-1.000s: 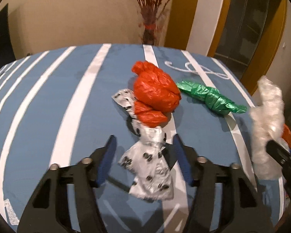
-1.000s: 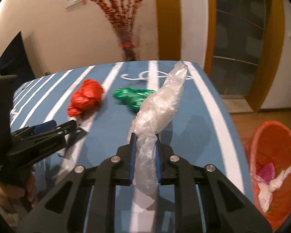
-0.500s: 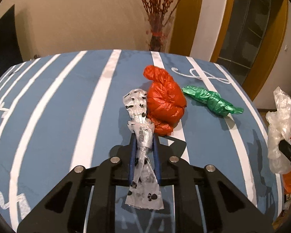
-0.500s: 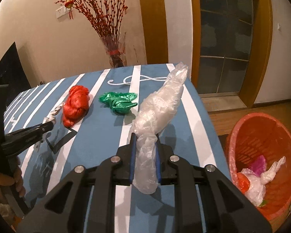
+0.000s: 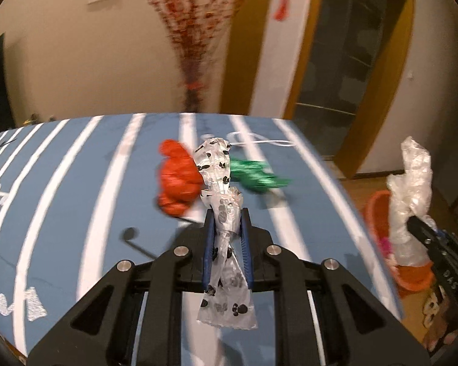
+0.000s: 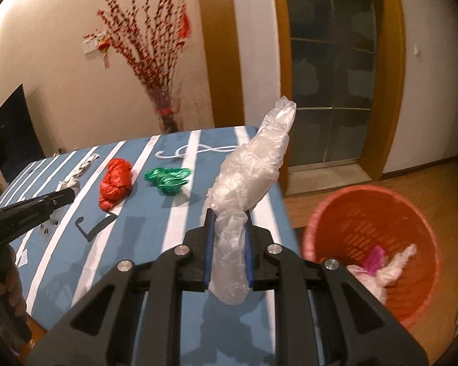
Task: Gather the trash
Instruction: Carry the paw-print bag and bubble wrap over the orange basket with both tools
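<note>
My left gripper [image 5: 227, 213] is shut on a paw-print plastic bag [image 5: 218, 170] and holds it above the blue striped table [image 5: 76, 201]. My right gripper [image 6: 228, 216] is shut on a clear plastic bag [image 6: 253, 167], held above the table's right edge. It also shows at the right of the left wrist view [image 5: 412, 189]. A red bag [image 6: 116, 183] and a green bag [image 6: 168, 180] lie on the table. An orange trash basket [image 6: 329, 219] stands on the floor to the right, with trash inside.
A vase of red branches [image 6: 165, 113] stands behind the table's far edge. A wooden door frame [image 6: 390, 76] and glass door are at the back right. White lettering [image 6: 195, 151] marks the table's far end.
My left gripper closed on the paw-print bag and lifted it off the table. My right gripper carried the clear bag up and right, nearer the basket.
</note>
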The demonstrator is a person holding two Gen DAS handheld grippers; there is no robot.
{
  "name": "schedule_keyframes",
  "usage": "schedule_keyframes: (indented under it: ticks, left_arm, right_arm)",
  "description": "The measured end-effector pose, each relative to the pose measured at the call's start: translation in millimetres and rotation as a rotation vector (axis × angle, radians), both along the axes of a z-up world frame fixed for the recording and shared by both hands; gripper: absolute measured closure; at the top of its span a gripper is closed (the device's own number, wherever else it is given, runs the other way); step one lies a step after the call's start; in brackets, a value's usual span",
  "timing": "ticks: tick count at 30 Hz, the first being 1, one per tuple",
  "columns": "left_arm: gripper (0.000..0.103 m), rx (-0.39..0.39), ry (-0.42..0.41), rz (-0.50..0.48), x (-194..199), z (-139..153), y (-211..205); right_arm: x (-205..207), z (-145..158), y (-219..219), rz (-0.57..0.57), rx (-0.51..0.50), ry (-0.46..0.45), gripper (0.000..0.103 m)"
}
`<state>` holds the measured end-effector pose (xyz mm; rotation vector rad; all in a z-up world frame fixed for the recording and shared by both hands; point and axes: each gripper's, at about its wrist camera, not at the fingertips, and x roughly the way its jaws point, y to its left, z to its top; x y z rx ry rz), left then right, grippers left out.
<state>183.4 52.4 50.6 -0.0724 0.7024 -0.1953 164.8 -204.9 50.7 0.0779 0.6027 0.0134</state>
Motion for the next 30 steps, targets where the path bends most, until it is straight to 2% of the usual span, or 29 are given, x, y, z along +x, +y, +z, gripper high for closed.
schedule_keyframes:
  ticks: [8,16,21,30]
  left_arm:
    - [0.087,-0.033,-0.013,-0.169,-18,8,-82]
    - [0.087,-0.070,0.014,-0.304,-21,2,-155]
    - [0.087,-0.074,0.028,-0.367,-21,-4,-191]
    - [0.087,-0.080,0.058,-0.461,-18,-16,-240]
  right_arm:
    - [-26,6,-56,-0.112,-0.007,-0.029,0.085]
    - [-40,-1,-115,-0.220,0.017,-0.019,0.085]
    - [-43,-10,-149,-0.272,0.041,-0.004,0.085]
    - [-42,-23,-177,-0.308,0.058,0.009,0.085]
